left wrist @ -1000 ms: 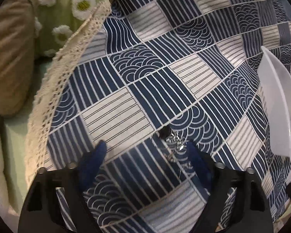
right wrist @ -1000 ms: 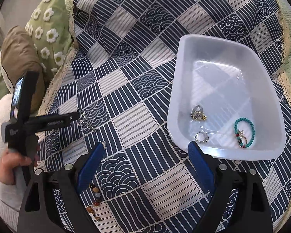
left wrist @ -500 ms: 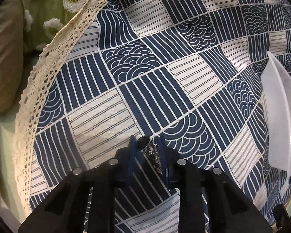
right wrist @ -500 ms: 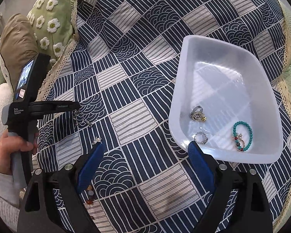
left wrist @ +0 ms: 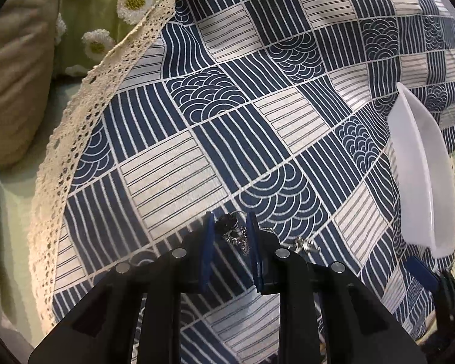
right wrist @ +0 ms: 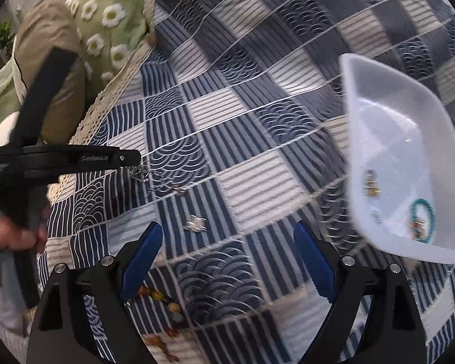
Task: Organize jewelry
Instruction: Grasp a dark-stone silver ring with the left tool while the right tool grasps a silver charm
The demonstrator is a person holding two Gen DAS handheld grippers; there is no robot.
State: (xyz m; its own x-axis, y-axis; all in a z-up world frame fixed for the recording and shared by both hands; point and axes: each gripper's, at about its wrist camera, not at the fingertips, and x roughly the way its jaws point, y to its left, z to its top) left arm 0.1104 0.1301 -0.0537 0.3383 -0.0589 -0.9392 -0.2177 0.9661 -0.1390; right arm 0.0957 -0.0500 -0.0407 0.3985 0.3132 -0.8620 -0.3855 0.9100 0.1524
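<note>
Silver necklace point(left wrist: 234, 234) between closed tongs

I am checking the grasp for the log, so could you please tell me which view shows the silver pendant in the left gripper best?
The left wrist view: the silver pendant sits sharp and close between the left gripper fingers, which are shut on it. The right wrist view shows it only as a small blurred silver tangle at that gripper's tip.

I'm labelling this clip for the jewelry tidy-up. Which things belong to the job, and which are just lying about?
Job: silver necklace in left gripper; small silver piece; amber bead bracelet; white tray; turquoise bracelet.

Lying about: daisy cushion; tan cushion; patterned cloth.
</note>
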